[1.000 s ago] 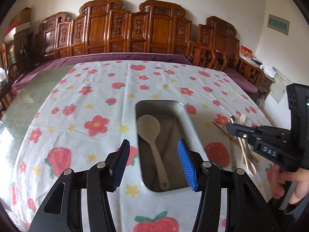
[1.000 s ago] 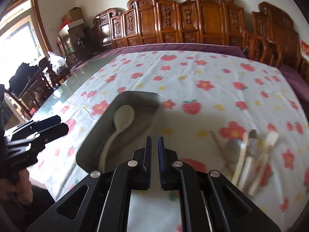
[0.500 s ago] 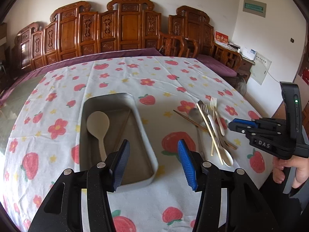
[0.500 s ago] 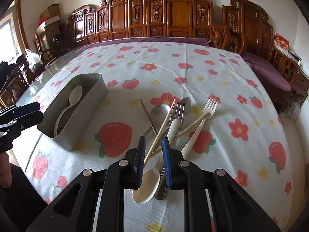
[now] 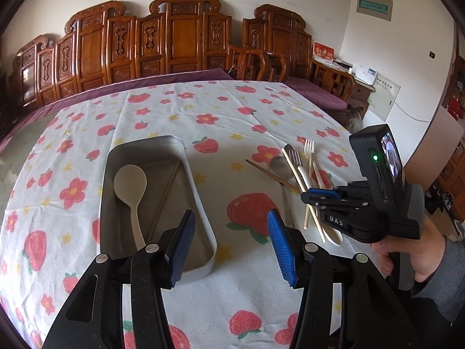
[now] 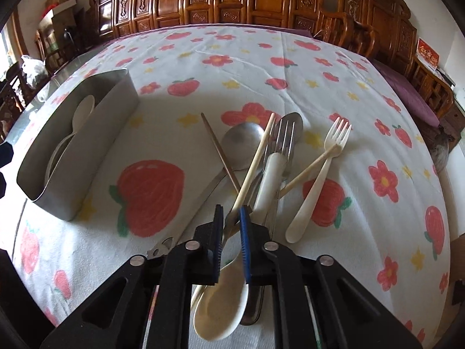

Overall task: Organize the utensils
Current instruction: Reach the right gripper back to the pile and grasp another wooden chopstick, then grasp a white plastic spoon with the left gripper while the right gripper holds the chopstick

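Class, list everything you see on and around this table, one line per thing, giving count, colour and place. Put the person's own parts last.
Metal tray: one, grey, left part of the tablecloth.
Tray spoon: one, cream, lying in the tray.
Tray chopstick: one, light wood, lying in the tray beside the spoon.
Metal spoon: one, silver, in the loose pile to the right.
Metal fork: one, silver with white handle, in the pile.
Plastic fork: one, cream, right edge of the pile.
Pile spoon: one, cream, under the right gripper.
Dark chopstick: one, brown, in the pile.
Pale chopsticks: two, crossing the pile.
Tablecloth: one, white with strawberries.
Carved chairs: several, brown, along the wall.
Left gripper: open, over the tray's near corner.
Right gripper: nearly closed around a pale chopstick.
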